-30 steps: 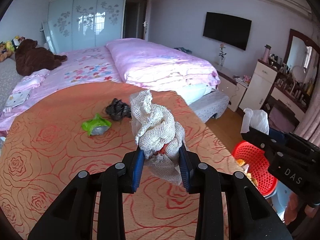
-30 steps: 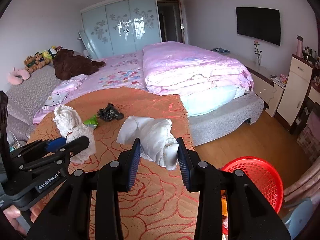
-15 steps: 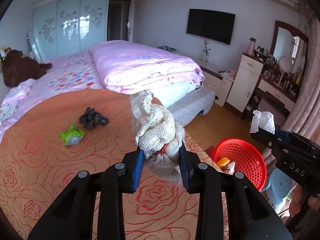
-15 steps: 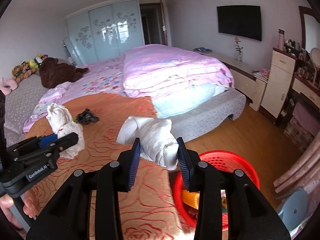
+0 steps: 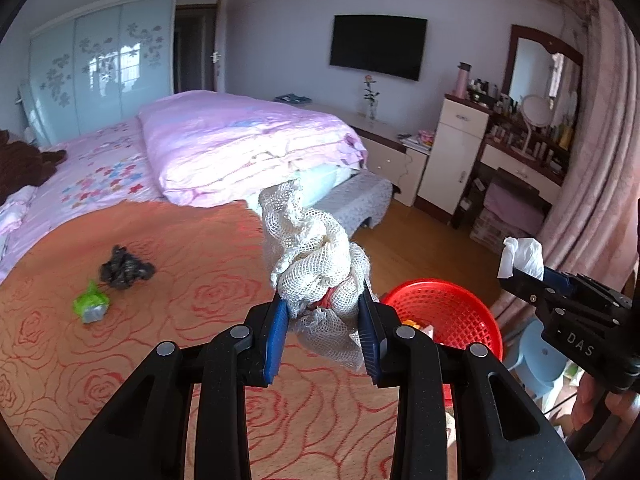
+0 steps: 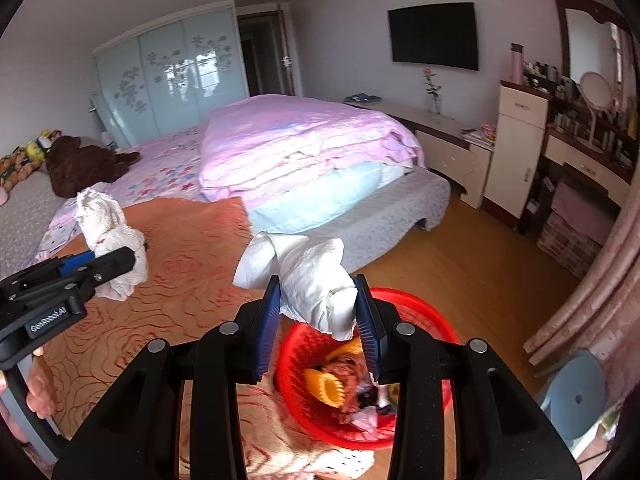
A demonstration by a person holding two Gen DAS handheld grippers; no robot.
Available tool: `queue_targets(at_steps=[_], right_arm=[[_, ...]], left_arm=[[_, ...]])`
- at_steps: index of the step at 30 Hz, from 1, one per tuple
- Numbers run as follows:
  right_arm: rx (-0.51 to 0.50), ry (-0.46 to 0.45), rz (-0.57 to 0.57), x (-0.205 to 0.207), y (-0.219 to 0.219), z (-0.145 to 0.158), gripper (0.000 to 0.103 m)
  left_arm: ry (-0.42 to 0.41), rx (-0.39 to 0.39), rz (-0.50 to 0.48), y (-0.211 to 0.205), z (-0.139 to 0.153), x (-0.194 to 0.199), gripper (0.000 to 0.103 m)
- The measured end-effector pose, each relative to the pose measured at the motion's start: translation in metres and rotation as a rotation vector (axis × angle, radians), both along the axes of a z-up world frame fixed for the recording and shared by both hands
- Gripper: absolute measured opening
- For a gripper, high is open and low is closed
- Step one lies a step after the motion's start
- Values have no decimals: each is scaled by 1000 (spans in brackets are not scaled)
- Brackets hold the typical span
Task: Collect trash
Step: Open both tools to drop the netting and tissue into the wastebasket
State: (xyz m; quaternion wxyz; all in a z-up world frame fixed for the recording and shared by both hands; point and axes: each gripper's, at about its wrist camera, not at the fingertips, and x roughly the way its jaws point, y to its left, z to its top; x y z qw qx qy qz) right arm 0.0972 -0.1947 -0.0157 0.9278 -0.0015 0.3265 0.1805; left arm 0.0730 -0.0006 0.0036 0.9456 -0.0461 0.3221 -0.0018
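Observation:
My left gripper (image 5: 322, 320) is shut on a wad of white mesh netting (image 5: 316, 264) with something red inside, held over the orange rose-patterned blanket (image 5: 160, 320). My right gripper (image 6: 316, 316) is shut on a crumpled white tissue (image 6: 308, 276) and hangs over the near rim of the red basket (image 6: 400, 300), which holds yellow and brown scraps. From the right wrist view the left gripper (image 6: 100, 264) with its netting (image 6: 108, 232) shows at the left. A green wrapper (image 5: 91, 306) and a black crumpled bag (image 5: 126, 270) lie on the blanket.
Behind the blanket is a bed with a folded pink quilt (image 5: 240, 140). A dressing table (image 5: 520, 152) and white cabinet (image 5: 456, 148) line the right wall. A pale blue stool (image 6: 576, 392) stands beside the basket on the wooden floor (image 6: 460, 272). A person's hand (image 6: 38, 392) grips the left handle.
Both grippers have swung to the right, off the blanket's middle toward the red basket. The basket has come under the right gripper. The grips on the netting and tissue are unchanged.

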Motion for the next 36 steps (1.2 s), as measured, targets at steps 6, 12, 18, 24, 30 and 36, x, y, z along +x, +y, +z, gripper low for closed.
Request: queue_targets(at_steps=[6, 12, 18, 24, 30, 36], right_arm=[[13, 15, -67, 5, -21, -11, 35], [12, 35, -103, 13, -30, -17, 35], [14, 63, -135, 19, -38, -25, 35], [3, 88, -158, 24, -44, -35, 35], [-3, 120, -187, 32, -52, -47, 35], [-12, 160, -198, 40, -55, -59, 35]], left_arm=[[7, 0, -45, -20, -4, 8, 30], [16, 5, -97, -36, -9, 15, 30], [43, 9, -152, -50, -22, 25, 30], [90, -8, -194, -62, -36, 39, 30], [140, -20, -242, -75, -51, 51, 31], [188, -22, -282, -86, -67, 57, 36]])
